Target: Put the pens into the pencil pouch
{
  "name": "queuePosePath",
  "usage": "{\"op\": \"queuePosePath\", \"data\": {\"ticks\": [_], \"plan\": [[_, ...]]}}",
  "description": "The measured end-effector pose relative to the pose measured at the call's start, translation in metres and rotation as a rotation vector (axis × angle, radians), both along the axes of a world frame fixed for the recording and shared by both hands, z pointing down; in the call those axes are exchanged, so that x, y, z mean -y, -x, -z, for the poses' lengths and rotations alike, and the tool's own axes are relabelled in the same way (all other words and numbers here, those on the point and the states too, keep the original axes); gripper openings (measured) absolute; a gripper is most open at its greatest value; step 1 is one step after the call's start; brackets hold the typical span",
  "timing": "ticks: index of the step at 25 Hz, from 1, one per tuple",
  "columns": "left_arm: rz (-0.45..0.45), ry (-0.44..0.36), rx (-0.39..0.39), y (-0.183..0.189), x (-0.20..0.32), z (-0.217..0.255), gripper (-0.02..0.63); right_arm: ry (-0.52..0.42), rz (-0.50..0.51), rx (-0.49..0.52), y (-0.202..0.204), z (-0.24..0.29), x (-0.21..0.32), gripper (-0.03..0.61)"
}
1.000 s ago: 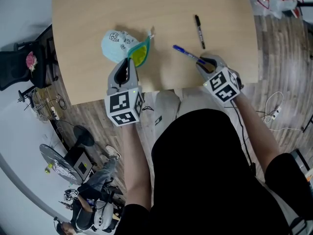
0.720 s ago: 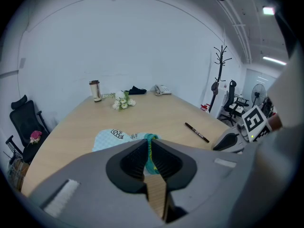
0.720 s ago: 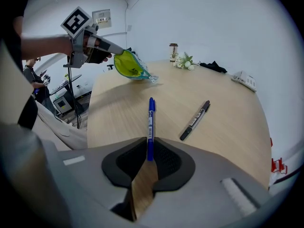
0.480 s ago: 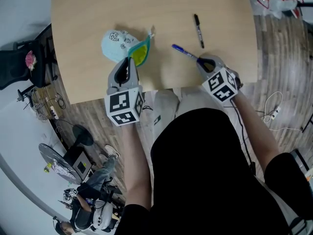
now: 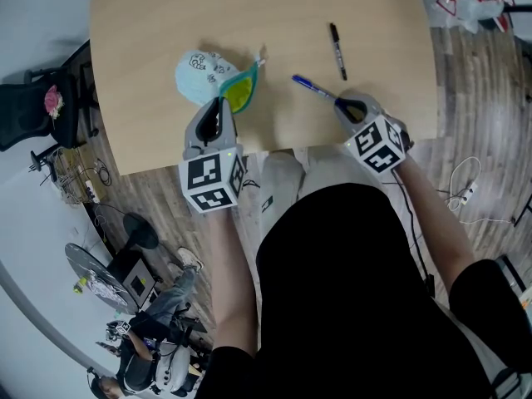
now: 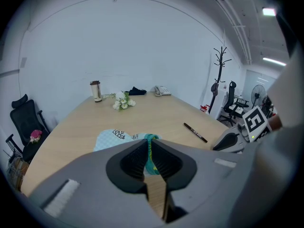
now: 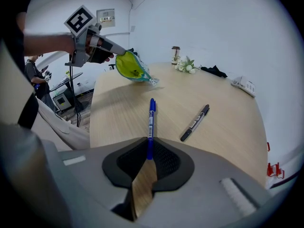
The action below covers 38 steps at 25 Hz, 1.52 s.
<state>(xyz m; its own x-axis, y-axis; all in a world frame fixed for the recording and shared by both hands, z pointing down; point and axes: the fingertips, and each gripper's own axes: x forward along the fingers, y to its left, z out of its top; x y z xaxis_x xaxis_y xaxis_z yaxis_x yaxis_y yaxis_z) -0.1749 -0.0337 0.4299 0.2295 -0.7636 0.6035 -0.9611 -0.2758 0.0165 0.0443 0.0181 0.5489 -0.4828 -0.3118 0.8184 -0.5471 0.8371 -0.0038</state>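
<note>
A light-blue pencil pouch [image 5: 204, 75] with a yellow-green lining lies on the wooden table [image 5: 150, 23], its mouth held open. My left gripper [image 5: 223, 106] is shut on the pouch's teal rim [image 6: 151, 148]. A blue pen [image 5: 312, 87] lies to its right. My right gripper [image 5: 344, 105] has just been closing and now pinches the pen's near end [image 7: 150, 122] between its pads. A black pen [image 5: 337, 51] lies loose further out, also seen as the black pen [image 7: 194, 122] to the right of the blue one. In the right gripper view the pouch [image 7: 130, 68] hangs from the left gripper [image 7: 116, 51].
The table's near edge [image 5: 274, 151] runs just under both grippers. At the far end stand a cup [image 6: 96, 90], white flowers [image 6: 121, 101], a dark cloth and a phone. Office chairs [image 6: 21, 127] and a coat stand [image 6: 219, 80] surround the table.
The right gripper's jaws have closed onto the near end of the blue pen, which shifted slightly. The left gripper and the pouch have barely moved.
</note>
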Motion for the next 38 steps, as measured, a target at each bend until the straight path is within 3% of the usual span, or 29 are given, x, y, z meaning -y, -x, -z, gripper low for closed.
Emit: {"op": "queuePosePath", "data": {"ticks": [10, 38], "plan": [[-0.005, -0.007, -0.015, -0.002, 0.003, -0.001, 0.021, -0.021, 0.018, 0.040, 0.013, 0.023, -0.001, 0.044], [-0.053, 0.016, -0.052, -0.014, 0.007, -0.002, 0.020, -0.045, 0.149, 0.136, 0.105, 0.051, 0.017, 0.044]]}}
